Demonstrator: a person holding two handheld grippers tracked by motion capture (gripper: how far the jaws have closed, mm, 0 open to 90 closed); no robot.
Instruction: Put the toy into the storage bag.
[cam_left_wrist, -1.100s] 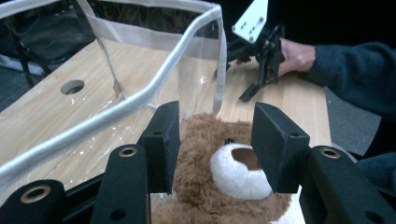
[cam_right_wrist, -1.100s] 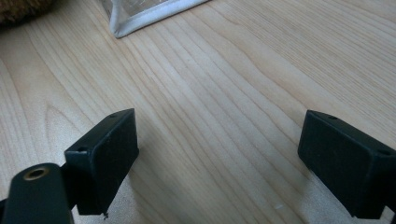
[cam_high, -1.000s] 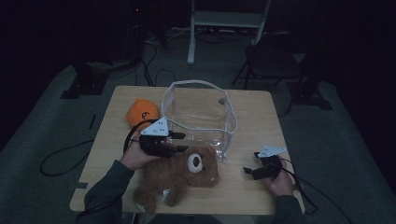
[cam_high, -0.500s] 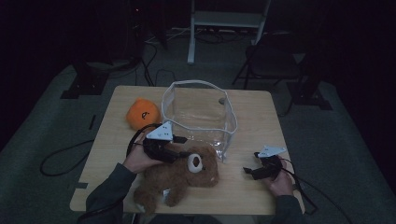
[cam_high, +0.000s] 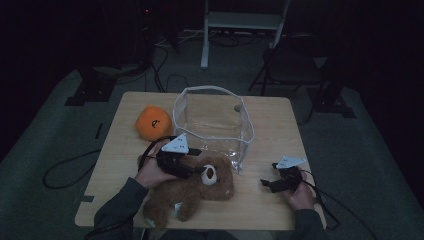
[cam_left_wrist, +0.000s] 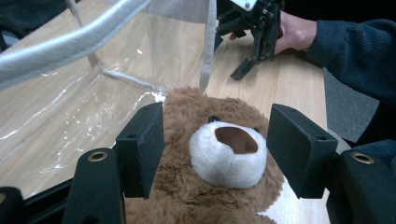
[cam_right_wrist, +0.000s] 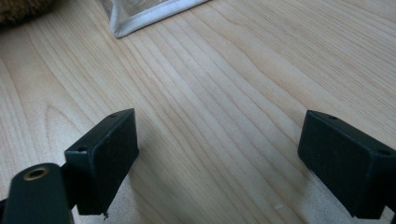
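On the near half of the wooden table (cam_high: 280, 125) lies a brown teddy bear (cam_high: 192, 192), stretched out with its head toward the middle of the table and its legs toward the person's edge. Its fur is shaggy and mid-brown; the muzzle is a round white patch with a dark brown nose, and a small dark eye shows just above the muzzle in the left gripper view. A pale patch shows on its lower body near the table's front edge.

Just behind the bear's head stands a clear plastic bag (cam_high: 212, 120) with a white trimmed rim, open at the top; its near corner comes down close beside the bear's head. An orange soft toy (cam_high: 152, 122) sits to the left of the bag, apart from the bear.

Over the bear's head sits the left gripper (cam_left_wrist: 215, 144), held in the person's left hand (cam_high: 150, 172). Its jaws have just been opening and now stand one on each side of the bear's face, the muzzle between them. The right-hand pad stands clear of the fur; the left-hand pad lies close against the cheek, and whether it touches I cannot tell. They do not squeeze the head.

Off to the right, well apart from the bear, the right gripper (cam_right_wrist: 219, 158) rests low over bare wood in the person's right hand (cam_high: 300, 195), its jaws spread wide with nothing between them. A corner of the bag's white trim lies ahead of it.
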